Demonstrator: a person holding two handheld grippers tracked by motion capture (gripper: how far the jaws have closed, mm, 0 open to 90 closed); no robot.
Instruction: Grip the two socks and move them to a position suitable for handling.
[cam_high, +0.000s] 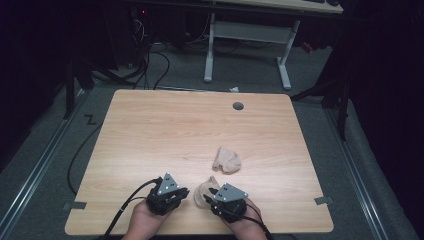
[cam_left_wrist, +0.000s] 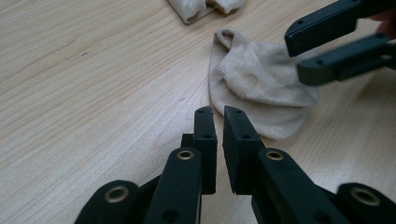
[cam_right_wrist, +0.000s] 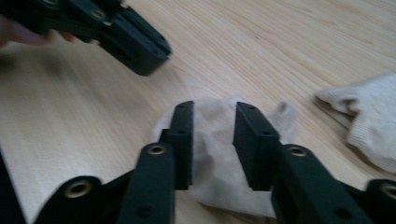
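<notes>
so, starting at the left of the high view, we see the left hand (cam_high: 145, 216) coming in from the near edge of the wooden table (cam_high: 165, 130), holding the left gripper (cam_high: 176, 194) low over the bare wood near that edge, a cable trailing back from it. in the left gripper view its two black jaws stand almost together, only a thin slit between them, with nothing in that slit; their tips point at the near edge of a beige sock (cam_left_wrist: 259, 84) lying rumpled on the wood just ahead.

moving right, that nearer sock (cam_high: 204, 191) sits between the two grippers, close to the table's near edge. the right gripper (cam_high: 214, 195), held in the right hand (cam_high: 245, 220), is over it. in the right gripper view its jaws stand apart, one on each side of the sock's (cam_right_wrist: 212, 140) middle, not pressed onto it; we cannot tell whether the tips touch the cloth.

further right and farther up the table lies a second beige sock (cam_high: 226, 159), bunched up, apart from the first. near the far edge there is a small round grey grommet (cam_high: 238, 106).
</notes>
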